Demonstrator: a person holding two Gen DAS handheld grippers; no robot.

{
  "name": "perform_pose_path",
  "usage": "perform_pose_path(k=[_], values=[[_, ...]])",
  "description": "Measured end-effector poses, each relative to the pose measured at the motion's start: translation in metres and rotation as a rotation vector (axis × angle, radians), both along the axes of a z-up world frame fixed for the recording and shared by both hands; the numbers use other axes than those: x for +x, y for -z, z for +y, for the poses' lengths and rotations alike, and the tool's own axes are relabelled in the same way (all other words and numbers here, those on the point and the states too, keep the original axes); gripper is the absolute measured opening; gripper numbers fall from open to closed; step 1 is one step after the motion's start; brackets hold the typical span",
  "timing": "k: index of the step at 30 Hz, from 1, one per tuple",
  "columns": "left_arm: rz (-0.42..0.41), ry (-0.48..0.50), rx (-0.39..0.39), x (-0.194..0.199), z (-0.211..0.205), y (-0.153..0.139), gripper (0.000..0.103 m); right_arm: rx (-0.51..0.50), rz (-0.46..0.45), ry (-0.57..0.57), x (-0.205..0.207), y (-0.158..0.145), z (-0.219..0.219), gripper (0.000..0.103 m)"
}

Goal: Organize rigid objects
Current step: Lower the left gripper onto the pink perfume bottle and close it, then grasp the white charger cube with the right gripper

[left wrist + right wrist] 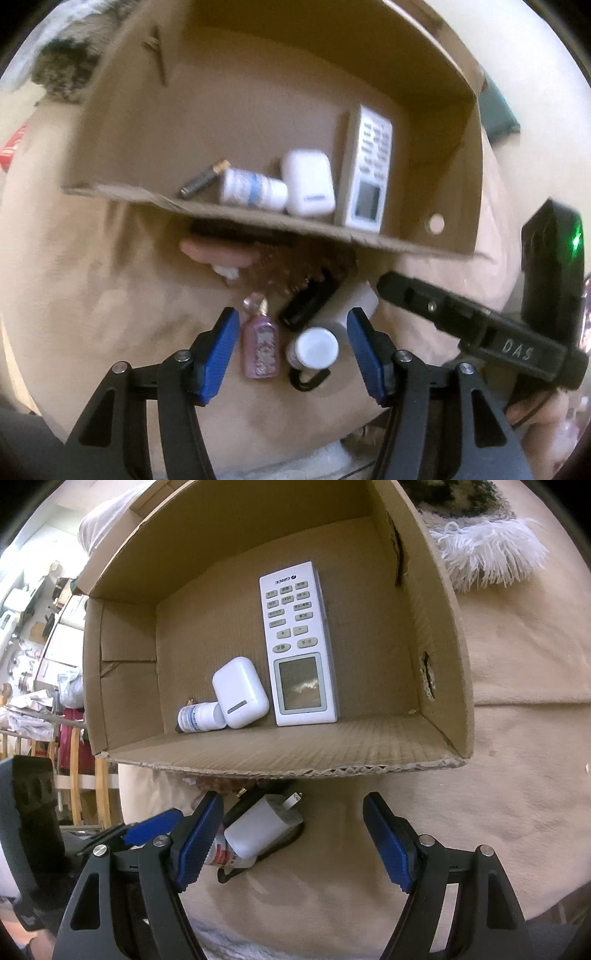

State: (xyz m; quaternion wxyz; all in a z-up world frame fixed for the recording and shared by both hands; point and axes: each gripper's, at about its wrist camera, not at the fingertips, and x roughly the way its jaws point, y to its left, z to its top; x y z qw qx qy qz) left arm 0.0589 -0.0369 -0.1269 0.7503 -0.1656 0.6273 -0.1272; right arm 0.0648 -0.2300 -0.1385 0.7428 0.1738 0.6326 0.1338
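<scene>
White remote [299,646], white earbud case [240,692], small bottle [199,718] already inside brown cardboard box [258,746]; pink perfume bottle [258,341], white charger [262,825] wait outside its front wall; both jaws wide, empty

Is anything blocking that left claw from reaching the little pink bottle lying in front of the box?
Nothing visible does. The left gripper stands open right above the pink bottle, with bare cloth around it. A white-capped bottle lies close beside it, also between the fingers, so a closing grip might catch both.
</scene>
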Motion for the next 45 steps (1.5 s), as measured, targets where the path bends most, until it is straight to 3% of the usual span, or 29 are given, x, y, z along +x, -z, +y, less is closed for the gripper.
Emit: perform_pose_path(k=[3, 7, 13, 18, 20, 27, 37, 42, 45], values=[[0.008, -0.039, 0.055, -0.001, 0.017, 0.001, 0.057, -0.003, -0.003, -0.007, 0.001, 0.0, 0.001, 0.084], [0.09, -0.039, 0.123, -0.003, 0.025, 0.018, 0.057, -0.003, -0.003, -0.006, 0.001, -0.001, -0.001, 0.084], [0.081, 0.067, 0.184, 0.001, 0.003, 0.025, 0.05, -0.003, -0.006, -0.015, 0.002, -0.001, 0.002, 0.084], [0.089, 0.141, 0.273, 0.002, -0.017, 0.04, 0.036, -0.02, 0.005, -0.02, 0.001, 0.002, 0.002, 0.084], [0.068, 0.142, 0.266, 0.006, -0.02, 0.037, 0.023, -0.021, 0.005, -0.018, 0.001, 0.002, 0.002, 0.084], [0.065, 0.13, 0.267, 0.01, -0.016, 0.033, 0.023, -0.029, -0.009, -0.024, 0.0, 0.0, 0.002, 0.084], [0.069, -0.044, 0.286, -0.003, 0.049, 0.013, 0.023, -0.006, -0.005, -0.032, 0.0, -0.001, 0.003, 0.084], [0.051, -0.036, 0.289, -0.004, 0.053, 0.007, 0.023, -0.017, 0.02, -0.114, -0.002, 0.006, 0.022, 0.084], [0.053, -0.03, 0.287, -0.005, 0.042, 0.011, 0.023, -0.076, 0.019, -0.194, -0.005, 0.01, 0.038, 0.08]])
